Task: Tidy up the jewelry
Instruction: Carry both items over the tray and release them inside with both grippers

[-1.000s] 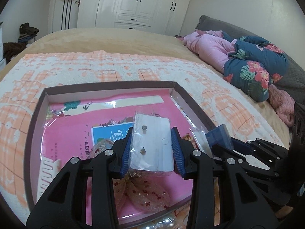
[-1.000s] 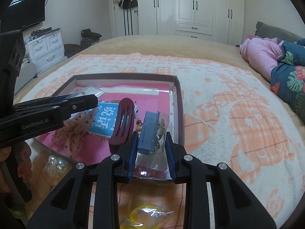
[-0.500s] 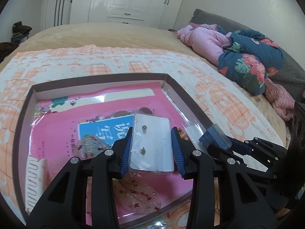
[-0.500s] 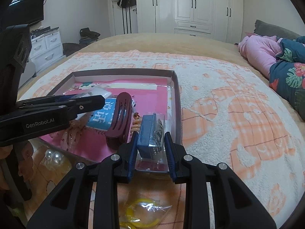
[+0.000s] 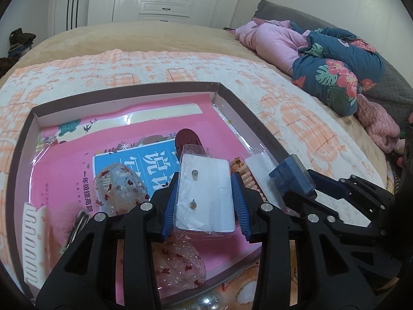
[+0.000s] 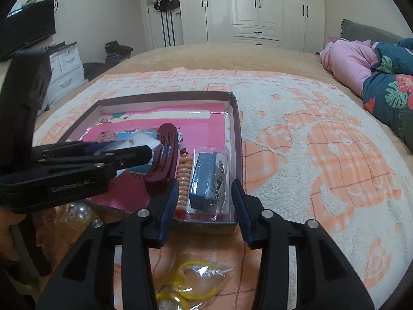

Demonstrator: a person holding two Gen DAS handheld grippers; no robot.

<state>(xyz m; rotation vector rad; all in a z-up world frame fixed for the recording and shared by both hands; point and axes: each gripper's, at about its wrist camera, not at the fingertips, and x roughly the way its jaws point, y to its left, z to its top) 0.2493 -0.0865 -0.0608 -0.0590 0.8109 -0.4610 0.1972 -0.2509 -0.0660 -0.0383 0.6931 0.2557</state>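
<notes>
A shallow cardboard box point(image 5: 247, 113) point(image 6: 236, 118) lined with pink sheets lies on the bed. My left gripper point(image 5: 205, 201) is shut on a clear bag holding a white card of stud earrings point(image 5: 206, 196), above the box's near part. My right gripper point(image 6: 205, 201) is open at the box's near right corner. A blue-carded jewelry bag point(image 6: 209, 178) point(image 5: 291, 178) lies loose between its fingers, in the box. A dark red hair claw point(image 6: 162, 157) and a peach coil hair tie point(image 6: 183, 178) lie beside it.
The box also holds a white comb point(image 5: 32, 242) and glittery clear pouches point(image 5: 118, 188). A bag of yellow rings point(image 6: 191, 281) and clear beads point(image 6: 77, 210) lie on the blanket before the box. Folded quilts point(image 6: 387, 82) lie at the far right.
My right gripper has opened and let the blue-carded bag drop into the box's near right corner. My left gripper has moved further over the box with the earring card.
</notes>
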